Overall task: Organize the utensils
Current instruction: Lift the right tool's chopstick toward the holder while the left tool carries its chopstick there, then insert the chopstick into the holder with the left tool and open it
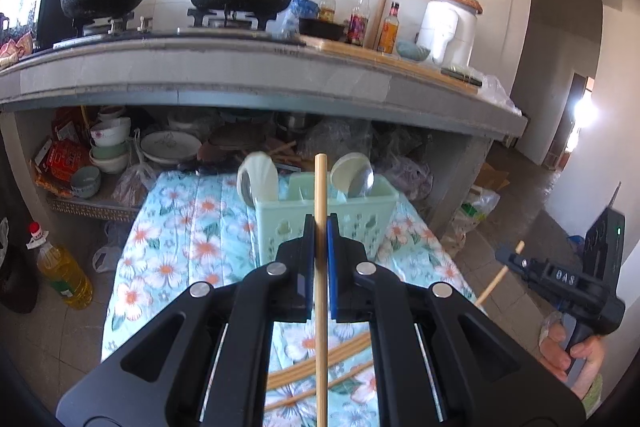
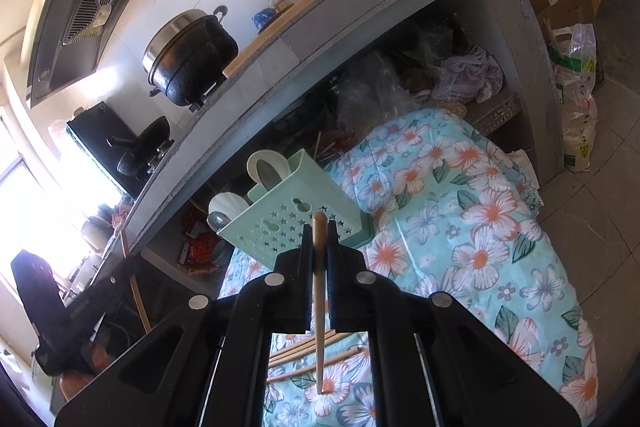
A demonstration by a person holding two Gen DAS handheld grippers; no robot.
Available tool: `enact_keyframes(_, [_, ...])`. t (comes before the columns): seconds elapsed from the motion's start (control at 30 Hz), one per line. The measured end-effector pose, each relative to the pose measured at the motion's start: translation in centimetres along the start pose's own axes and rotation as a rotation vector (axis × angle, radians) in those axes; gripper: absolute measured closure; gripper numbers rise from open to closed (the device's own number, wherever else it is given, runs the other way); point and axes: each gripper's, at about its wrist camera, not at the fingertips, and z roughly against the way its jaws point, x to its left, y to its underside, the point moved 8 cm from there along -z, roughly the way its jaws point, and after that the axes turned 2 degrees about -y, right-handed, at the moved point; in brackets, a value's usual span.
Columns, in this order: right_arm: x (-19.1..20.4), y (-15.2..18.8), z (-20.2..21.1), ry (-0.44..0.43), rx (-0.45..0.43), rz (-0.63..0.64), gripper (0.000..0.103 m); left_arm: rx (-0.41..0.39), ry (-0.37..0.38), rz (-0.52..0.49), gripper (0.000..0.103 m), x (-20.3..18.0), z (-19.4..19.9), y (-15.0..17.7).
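The tabletop (image 1: 188, 227), draped in a floral cloth, carries everything I am sorting. It stands low in front of the grey kitchen counter (image 1: 248, 75). At its far end sits the pale green utensil caddy (image 1: 360, 215), with two spoons (image 1: 260, 179) already standing bowl-up in its compartments. Nearer me, a few loose chopsticks (image 1: 316, 363) lie crossed on the cloth.

I judge that I am in the carrying step: both sticks are picked up, neither is in the caddy yet. My left tool (image 1: 321, 227) is clamped on a chopstick (image 1: 320, 187), which stands nearly upright between the pads, its top end showing in front of the caddy's rim. My right tool (image 2: 319, 239) is likewise closed tight on a second chopstick (image 2: 319, 307), gripped near its thick end, with the thin tip hanging down close to the cloth; whether it touches I cannot tell.

Next, I think each stick has to be brought over an open compartment, tip lowered inside, and only then let go. The left one looks nearer to lined up. The right needs lifting first, so its long lower end clears the caddy's wall.
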Motion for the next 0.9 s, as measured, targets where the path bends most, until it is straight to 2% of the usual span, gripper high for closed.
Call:
enact_keyframes(0.07, [-0.1, -0.5, 0.3, 0.000, -0.012, 0.001, 0.097, -0.042, 0.008, 0.015, 0.099, 0.2, 0.3, -2.1])
enact_keyframes(0.3, [0.0, -1.7, 0.7, 0.007, -0.033, 0.008, 0.097, -0.287, 0.065, 0.091, 0.099, 0.4, 1.2, -12.1])
enact_keyframes(0.37, [0.3, -1.9, 0.7, 0.009, -0.036, 0.011, 0.097, -0.340, 0.091, 0.126, 0.099, 0.2, 0.3, -14.6])
enact_keyframes(0.47, [0.7, -2.1, 0.4, 0.011, -0.037, 0.021, 0.097, -0.374, 0.117, 0.179, 0.099, -0.3, -2.4, -17.4])
enact_keyframes(0.67, [0.7, -2.3, 0.2, 0.041, -0.038, 0.027, 0.097, -0.385, 0.053, 0.226, 0.099, 0.2, -9.2, -18.7])
enact_keyframes(0.9, [-0.3, -2.2, -0.2, 0.068, -0.032, 0.017, 0.097, -0.361, -0.069, 0.176, 0.098, 1.4, -15.6, -15.8])
